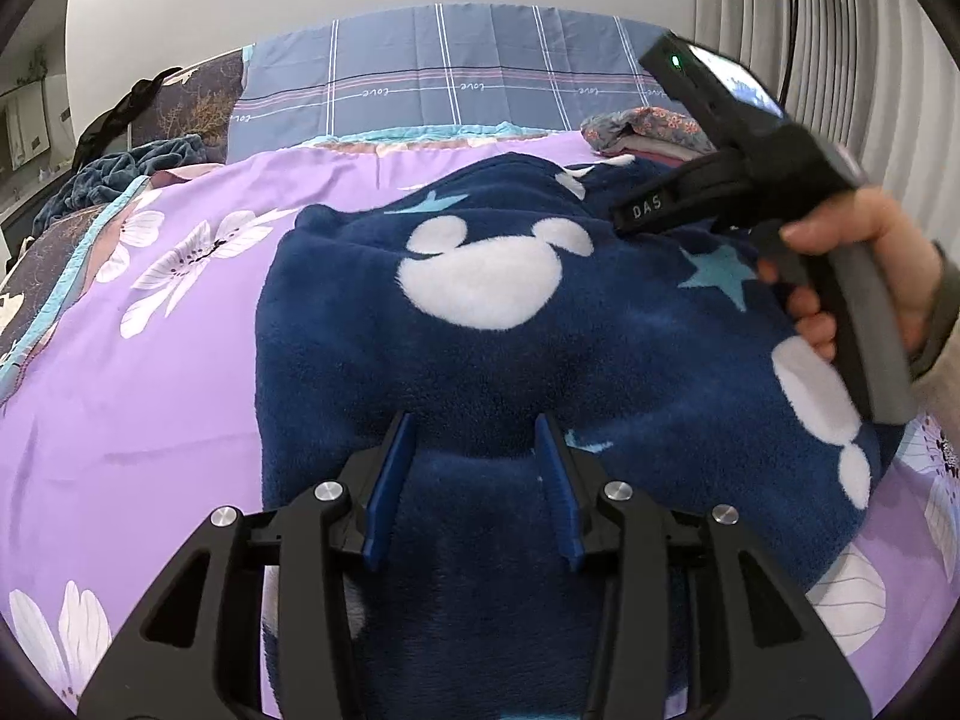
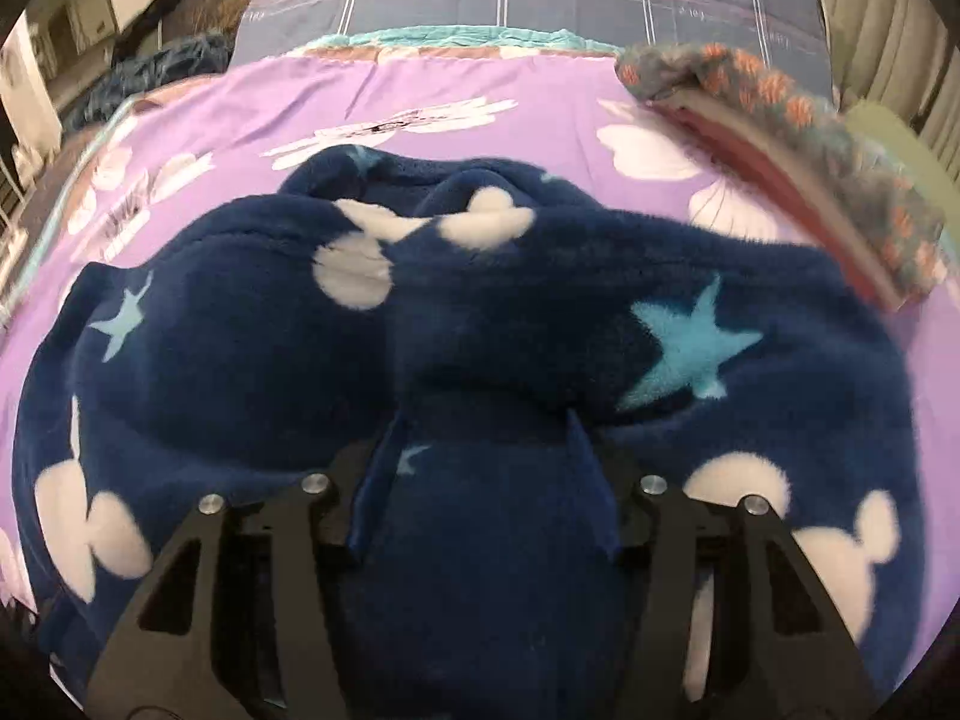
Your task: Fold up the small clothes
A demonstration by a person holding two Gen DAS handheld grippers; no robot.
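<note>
Navy fleece garment [image 1: 480, 330], white mouse-heads, blue stars.

Two wrist views: we look steeply down, close over the navy fleece garment [image 1: 510, 360] [image 2: 480, 330]; both share the purple bedspread [image 1: 150, 390] [image 2: 450, 90].

Navy fleece garment [image 1: 510, 360] with white mouse-heads, on lilac floral bedspread [image 1: 150, 390].

One navy fleece garment [image 1: 492, 360] printed with white mouse heads and light blue stars lies on one bed [image 1: 150, 372] with a purple flowered cover. One stack of folded clothes [image 2: 798, 168] sits near it. One plaid pillow [image 1: 456, 72]. Two hand-held grippers: left [image 1: 474, 450], right [image 2: 483, 450]. One person's hand [image 1: 864, 276] is visible.
</note>
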